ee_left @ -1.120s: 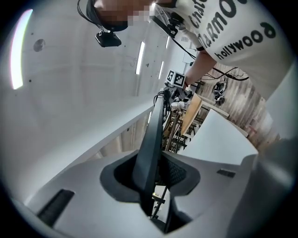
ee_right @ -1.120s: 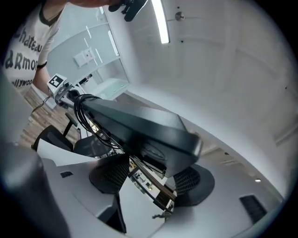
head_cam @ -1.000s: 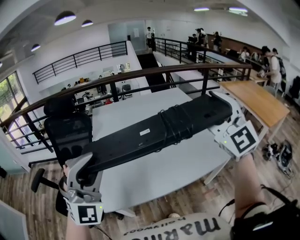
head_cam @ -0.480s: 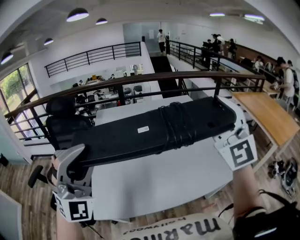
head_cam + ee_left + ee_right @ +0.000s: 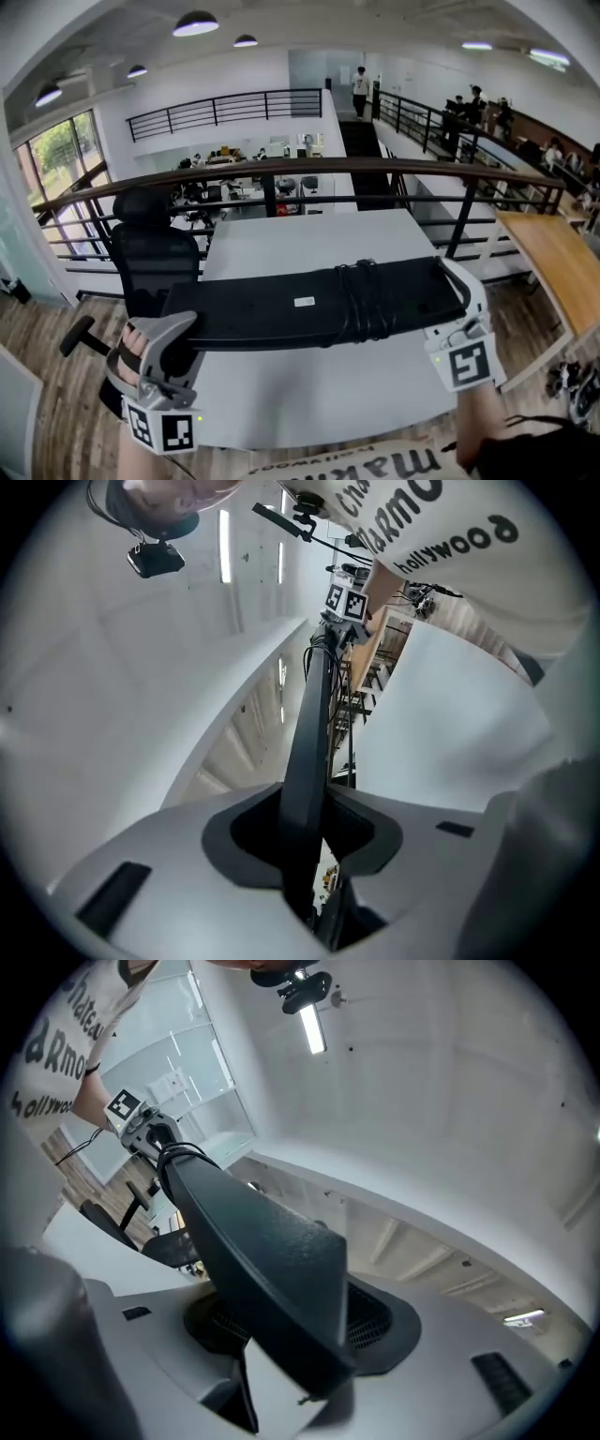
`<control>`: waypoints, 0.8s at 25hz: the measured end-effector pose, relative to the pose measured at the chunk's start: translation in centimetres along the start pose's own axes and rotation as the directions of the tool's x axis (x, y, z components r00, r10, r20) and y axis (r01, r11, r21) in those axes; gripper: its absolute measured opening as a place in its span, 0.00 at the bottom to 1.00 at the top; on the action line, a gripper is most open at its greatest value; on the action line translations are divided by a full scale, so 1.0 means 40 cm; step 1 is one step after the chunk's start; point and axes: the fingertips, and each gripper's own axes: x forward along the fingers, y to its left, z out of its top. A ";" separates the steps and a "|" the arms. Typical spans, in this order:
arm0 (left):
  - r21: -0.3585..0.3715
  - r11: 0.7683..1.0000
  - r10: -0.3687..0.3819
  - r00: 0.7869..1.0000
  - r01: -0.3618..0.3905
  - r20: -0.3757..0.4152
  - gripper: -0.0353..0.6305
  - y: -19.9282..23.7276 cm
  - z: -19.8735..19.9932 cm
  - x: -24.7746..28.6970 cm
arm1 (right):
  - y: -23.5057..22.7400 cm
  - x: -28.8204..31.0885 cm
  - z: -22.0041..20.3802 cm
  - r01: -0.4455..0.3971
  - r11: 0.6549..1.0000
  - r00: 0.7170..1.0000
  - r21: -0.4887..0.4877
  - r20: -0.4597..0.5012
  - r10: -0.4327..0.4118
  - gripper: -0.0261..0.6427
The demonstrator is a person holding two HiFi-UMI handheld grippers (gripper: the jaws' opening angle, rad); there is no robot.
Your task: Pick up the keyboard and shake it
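Head view shows me the long black plastic keyboard [image 5: 309, 305] lifted above the white table [image 5: 309, 403]. My left gripper [image 5: 176, 339] pinches one end; my right gripper [image 5: 457, 298], jaws just closing, clamps the other. I judge we're mid-shake; the next swing needs firm grips.

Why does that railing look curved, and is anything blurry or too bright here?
Head view: the wide lens bows the railing; the keyboard is sharp and evenly lit. Left gripper view: black rounded corners, nearest parts soft. Right gripper view: same dark corners, and the ceiling lamp glares white.
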 end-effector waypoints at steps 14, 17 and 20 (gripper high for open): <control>-0.318 0.717 -0.649 0.761 0.620 0.021 0.19 -0.517 -0.051 0.046 | 0.338 -0.170 -0.512 -0.270 0.864 0.736 0.425 -0.488 0.470 0.39; -0.374 0.611 -0.740 0.671 0.698 0.042 0.19 -0.616 -0.060 0.022 | 0.430 -0.236 -0.589 -0.276 0.813 0.645 0.513 -0.529 0.552 0.39; -0.419 0.518 -0.804 0.592 0.746 0.060 0.19 -0.691 -0.065 -0.004 | 0.498 -0.290 -0.635 -0.275 0.773 0.572 0.571 -0.549 0.609 0.39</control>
